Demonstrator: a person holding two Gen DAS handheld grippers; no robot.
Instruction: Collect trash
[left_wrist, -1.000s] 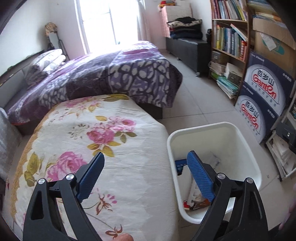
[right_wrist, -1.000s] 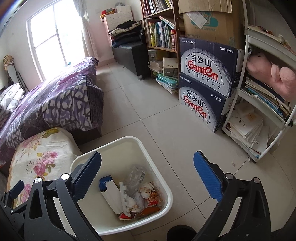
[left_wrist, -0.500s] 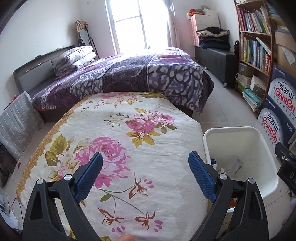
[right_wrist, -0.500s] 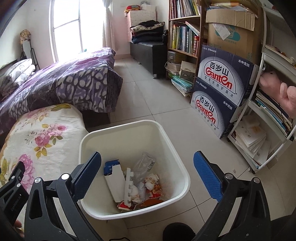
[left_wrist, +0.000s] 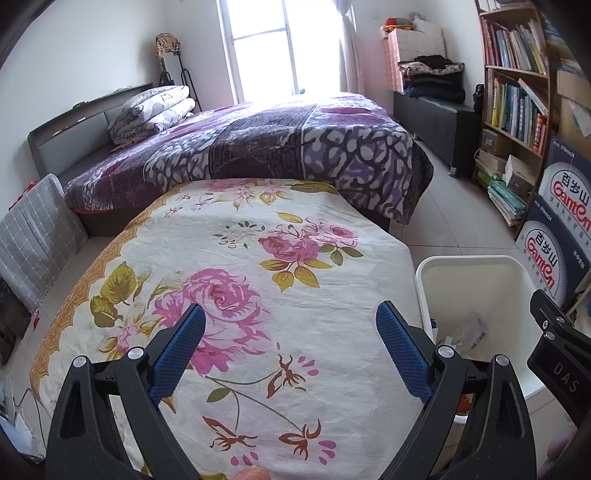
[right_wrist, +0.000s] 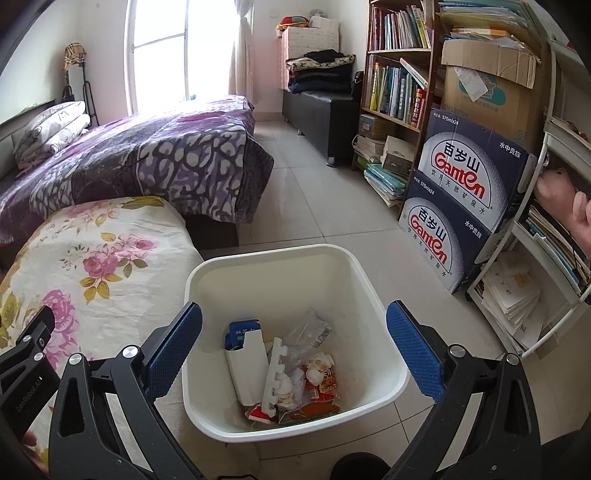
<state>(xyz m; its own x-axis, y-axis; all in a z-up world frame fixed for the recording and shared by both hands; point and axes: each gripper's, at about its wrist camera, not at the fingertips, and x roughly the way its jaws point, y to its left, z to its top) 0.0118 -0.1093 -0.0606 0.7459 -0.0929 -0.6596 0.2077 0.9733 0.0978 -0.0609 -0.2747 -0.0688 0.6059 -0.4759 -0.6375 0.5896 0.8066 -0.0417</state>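
A white trash bin (right_wrist: 280, 254) stands on the tiled floor beside a table under a floral cloth (left_wrist: 258, 295). The bin holds trash (right_wrist: 288, 369): a white and blue carton, a white foam strip, clear plastic and red wrappers. My right gripper (right_wrist: 294, 339) is open and empty, above the bin. My left gripper (left_wrist: 290, 343) is open and empty, above the floral cloth. The bin's rim also shows in the left wrist view (left_wrist: 476, 260) at the right, with the right gripper's body (left_wrist: 557, 354) beside it. No loose trash shows on the cloth.
A bed with a purple blanket (left_wrist: 277, 147) lies behind the table. A bookshelf (right_wrist: 399, 74), stacked Ganten water boxes (right_wrist: 465, 192) and a white rack of papers (right_wrist: 535, 280) line the right wall. Tiled floor (right_wrist: 314, 192) runs between bed and shelves.
My left gripper has swung left from the bin to over the floral cloth. My right gripper has drawn closer over the bin. Both stay open.
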